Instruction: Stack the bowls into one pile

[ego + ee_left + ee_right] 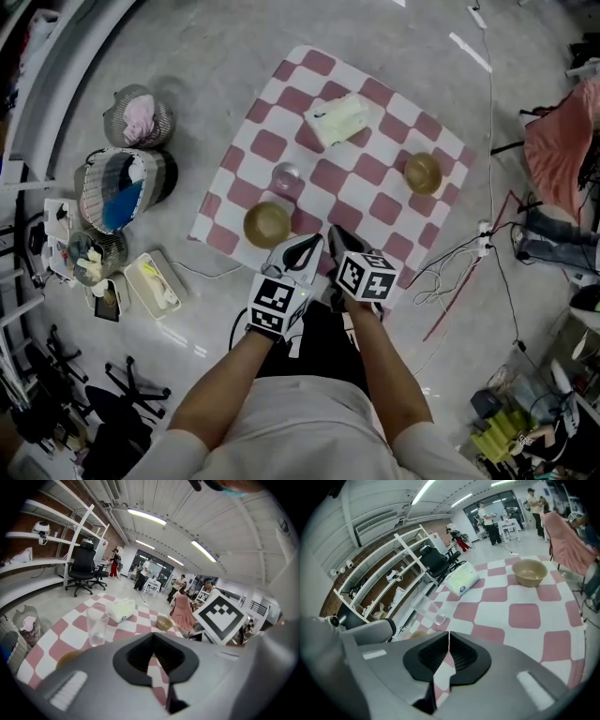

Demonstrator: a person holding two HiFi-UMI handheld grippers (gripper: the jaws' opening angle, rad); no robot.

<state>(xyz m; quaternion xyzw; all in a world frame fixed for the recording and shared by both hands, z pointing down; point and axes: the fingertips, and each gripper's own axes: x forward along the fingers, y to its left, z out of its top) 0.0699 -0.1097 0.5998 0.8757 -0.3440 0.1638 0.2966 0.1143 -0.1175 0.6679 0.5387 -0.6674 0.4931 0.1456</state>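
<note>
Bowls lie well apart on the checked cloth (375, 202), the near bowl (267, 223) just ahead of my left tongs (307, 248), the far bowl (423, 172) beyond my right tongs (339, 242), so I think stacking has not begun, which is why both tongs wait clenched on nothing.

Bowls: two. The near bowl (267, 223) lies just ahead and left of the left tongs (303, 248); the far bowl (423, 172) lies well ahead and right of the right tongs (337, 236).
Glass (286, 176): one, ahead of both tongs, beyond the near bowl.
Tissue pack (337, 119): one, farthest ahead.
Checked cloth (281, 89): one, under the tongs' tips.
Baskets: three on the floor, well left of the left tongs: pink-filled basket (139, 117), blue-filled basket (122, 187), small basket (94, 253).
Tongs: two.
</note>
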